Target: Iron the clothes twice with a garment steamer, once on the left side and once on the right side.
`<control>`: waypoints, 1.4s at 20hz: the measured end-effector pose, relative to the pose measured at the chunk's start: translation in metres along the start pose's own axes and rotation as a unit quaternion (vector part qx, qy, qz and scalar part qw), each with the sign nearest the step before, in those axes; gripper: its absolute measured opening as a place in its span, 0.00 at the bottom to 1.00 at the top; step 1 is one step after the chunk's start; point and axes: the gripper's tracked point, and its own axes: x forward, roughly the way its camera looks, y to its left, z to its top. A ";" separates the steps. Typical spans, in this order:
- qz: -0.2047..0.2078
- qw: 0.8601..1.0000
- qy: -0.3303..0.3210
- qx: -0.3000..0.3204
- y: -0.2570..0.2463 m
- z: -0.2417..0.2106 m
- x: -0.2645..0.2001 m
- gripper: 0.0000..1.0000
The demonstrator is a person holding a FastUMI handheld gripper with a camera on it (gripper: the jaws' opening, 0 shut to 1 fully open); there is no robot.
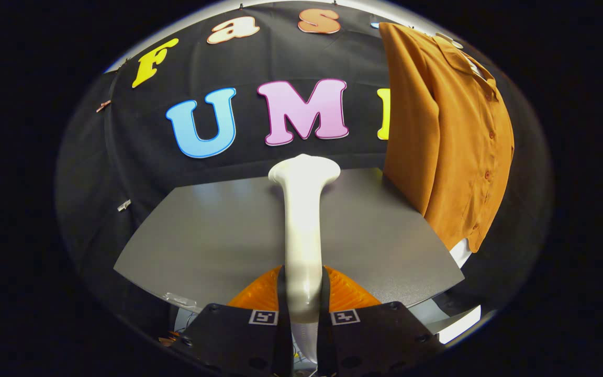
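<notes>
One grey table [218, 235] spans the middle of your frame. At upper right hangs the rust-orange shirt [453, 131]. Your gripper [302, 309], bottom centre, pinches the white garment steamer [302, 220], whose head points up toward the centre.

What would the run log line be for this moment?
gripper: shut on steamer handle | steamer: held upright above grey table | shirt: hanging ahead, right of steamer, untouched

tool [302, 309] clamps steamer [303, 230] | shirt [450, 131] hangs beyond, right
</notes>
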 end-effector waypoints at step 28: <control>-0.047 0.950 -0.308 0.007 -0.190 0.167 -0.148 0.21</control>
